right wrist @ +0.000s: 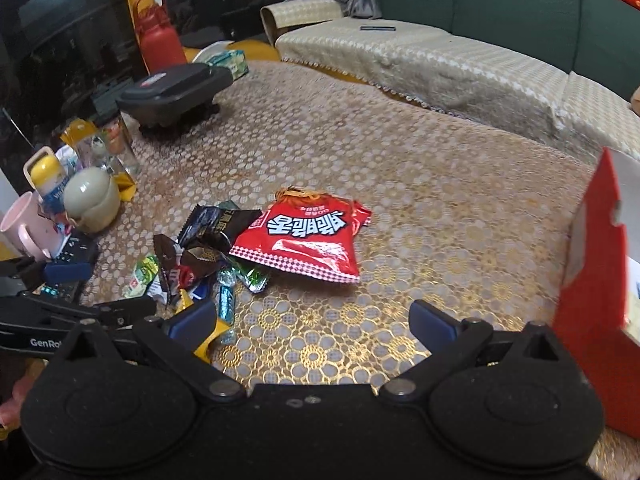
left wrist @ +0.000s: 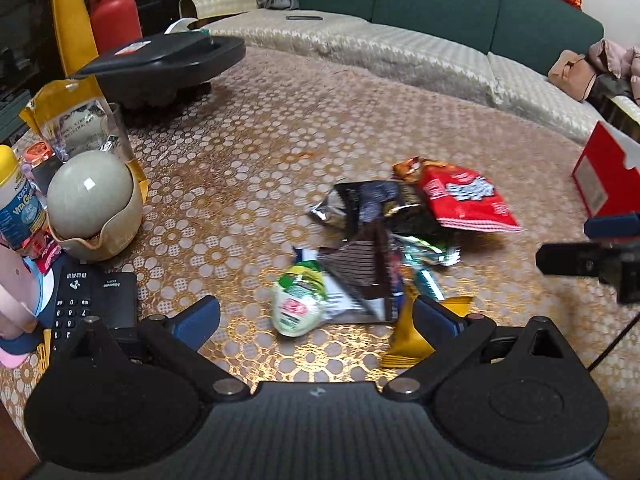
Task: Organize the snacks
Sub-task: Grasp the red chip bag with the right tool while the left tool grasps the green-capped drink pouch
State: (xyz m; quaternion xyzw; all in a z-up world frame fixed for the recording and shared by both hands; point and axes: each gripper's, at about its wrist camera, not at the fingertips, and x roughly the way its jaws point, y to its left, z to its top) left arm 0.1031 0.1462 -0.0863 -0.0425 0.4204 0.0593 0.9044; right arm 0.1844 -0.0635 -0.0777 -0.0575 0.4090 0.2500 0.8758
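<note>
— Step in hand? 
— Looks like the very start of sorting: snack pile (left wrist: 384,248) heaped loose at frame centre in the left view, nothing gripped, nothing visibly in the red box (right wrist: 596,320) at the right edge.
— Tools?
— Left gripper (left wrist: 316,316) spread wide, empty, low centre, just short of the green-capped packet (left wrist: 298,304). Right gripper (right wrist: 314,320) likewise wide apart, empty, over bare tablecloth (right wrist: 440,184).
— Next move?
— Probably picking one item and carrying it toward the box. Calls for closing on a loose edge, not the tangle.
— Look of the goods?
— Big red bag (right wrist: 306,240) puffy, resting on the dark foil packets (right wrist: 216,226); small wrapped candies (right wrist: 226,300) below; yellow wrapper (left wrist: 412,336) nearest the left tool. Crinkly, slippery, overlapping.
</note>
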